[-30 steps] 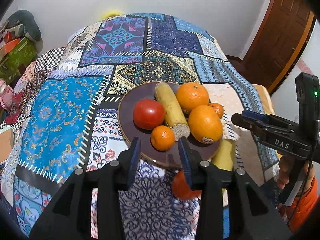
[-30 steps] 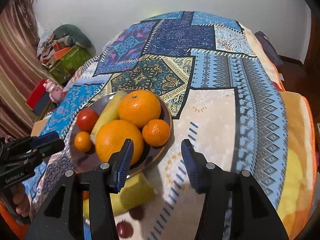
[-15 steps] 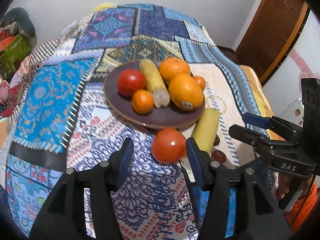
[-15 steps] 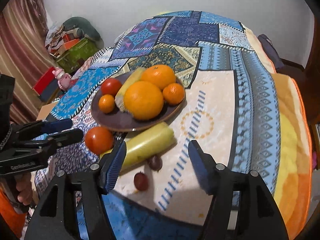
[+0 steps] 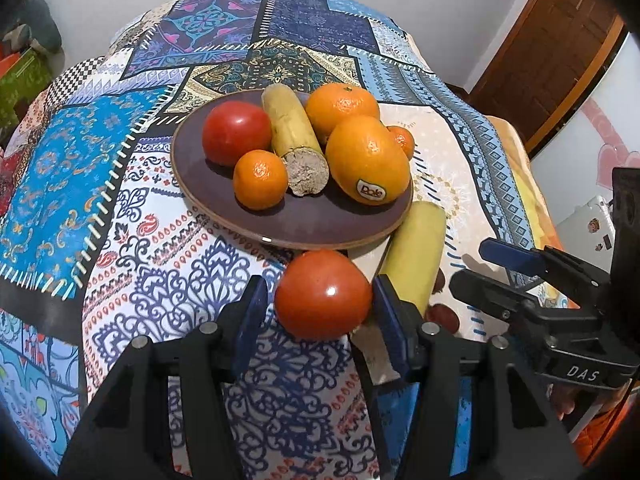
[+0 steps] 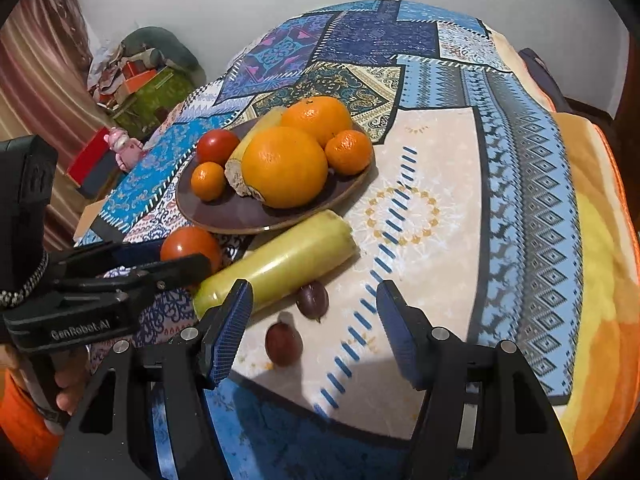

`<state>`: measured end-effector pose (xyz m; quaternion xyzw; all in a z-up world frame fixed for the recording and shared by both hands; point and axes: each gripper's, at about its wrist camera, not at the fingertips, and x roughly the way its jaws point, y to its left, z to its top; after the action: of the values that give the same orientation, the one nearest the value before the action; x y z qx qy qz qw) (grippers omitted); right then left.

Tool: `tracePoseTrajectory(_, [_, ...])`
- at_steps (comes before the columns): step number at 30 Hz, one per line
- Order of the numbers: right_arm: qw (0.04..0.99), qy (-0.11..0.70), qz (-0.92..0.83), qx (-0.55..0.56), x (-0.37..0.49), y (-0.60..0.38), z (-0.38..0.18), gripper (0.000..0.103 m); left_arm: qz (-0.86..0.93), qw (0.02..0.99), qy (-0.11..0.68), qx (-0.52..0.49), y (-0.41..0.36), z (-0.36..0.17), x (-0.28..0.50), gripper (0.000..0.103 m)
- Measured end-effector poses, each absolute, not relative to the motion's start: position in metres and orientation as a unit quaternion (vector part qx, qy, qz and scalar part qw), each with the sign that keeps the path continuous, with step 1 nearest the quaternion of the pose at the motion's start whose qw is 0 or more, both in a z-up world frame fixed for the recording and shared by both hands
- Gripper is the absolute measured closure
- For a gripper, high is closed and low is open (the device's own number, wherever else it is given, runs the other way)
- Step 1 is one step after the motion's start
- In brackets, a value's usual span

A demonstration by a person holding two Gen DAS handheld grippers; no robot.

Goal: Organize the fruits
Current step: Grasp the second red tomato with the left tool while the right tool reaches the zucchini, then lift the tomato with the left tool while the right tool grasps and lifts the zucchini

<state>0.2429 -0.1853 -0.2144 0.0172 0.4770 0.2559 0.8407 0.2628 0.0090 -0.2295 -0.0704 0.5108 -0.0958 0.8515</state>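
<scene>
A brown plate [image 5: 308,224] [image 6: 224,216] holds a tomato [image 5: 236,132], a cut yellow banana-like fruit [image 5: 294,136], two large oranges [image 5: 366,158] and two small mandarins [image 5: 260,178]. A loose tomato [image 5: 323,294] [image 6: 190,246] lies on the cloth in front of the plate. My left gripper [image 5: 320,312] straddles it, open, the right pad close to it. A pale yellow-green long fruit [image 5: 416,256] [image 6: 276,262] lies beside it. Two small dark fruits [image 6: 314,298] [image 6: 283,342] lie near my right gripper [image 6: 314,332], which is open and empty above them.
A patchwork cloth [image 5: 120,184] covers the round table. An orange-yellow blanket [image 6: 600,240] lies at its right. Boxes and clutter [image 6: 148,80] stand on the floor at the left. A brown door [image 5: 560,40] is at the far right.
Both grippers have pulled back and dropped lower. The left one has come around the loose tomato, which now sits between its fingers. The right one now hangs over the two small dark fruits.
</scene>
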Motion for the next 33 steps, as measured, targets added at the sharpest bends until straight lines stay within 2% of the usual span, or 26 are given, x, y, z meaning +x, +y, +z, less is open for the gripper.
tracePoseTrajectory(1, [0.841,0.478,0.255,0.019,0.246,-0.184,-0.215,0.042,-0.098,0.851,0.511,-0.071,0.009,-0.231,0.264,0.054])
tracePoseTrajectory(10, [0.823,0.498,0.268,0.05,0.259,-0.179,-0.225,0.042,-0.133,0.845,0.515,-0.057,0.002,-0.232,0.263,0.054])
tracePoseTrajectory(17, [0.818,0.504,0.276,0.027,0.257,-0.168,-0.228,0.043,-0.168,0.839,0.517,-0.033,-0.022,-0.231,0.249,0.055])
tracePoseTrajectory(19, [0.823,0.497,0.277,0.01,0.253,-0.165,-0.225,0.045,-0.175,0.837,0.517,-0.03,-0.027,-0.231,0.245,0.055])
tracePoseTrajectory(24, [0.815,0.496,0.299,-0.008,0.244,-0.163,-0.222,0.064,-0.187,0.834,0.517,-0.034,-0.033,-0.228,0.231,0.055])
tracePoseTrajectory(26, [0.809,0.497,0.313,-0.012,0.239,-0.16,-0.221,0.067,-0.184,0.836,0.516,-0.036,-0.032,-0.227,0.223,0.055])
tracePoseTrajectory(33, [0.8,0.499,0.332,-0.023,0.225,-0.152,-0.22,0.067,-0.158,0.845,0.509,-0.046,-0.008,-0.219,0.196,0.055])
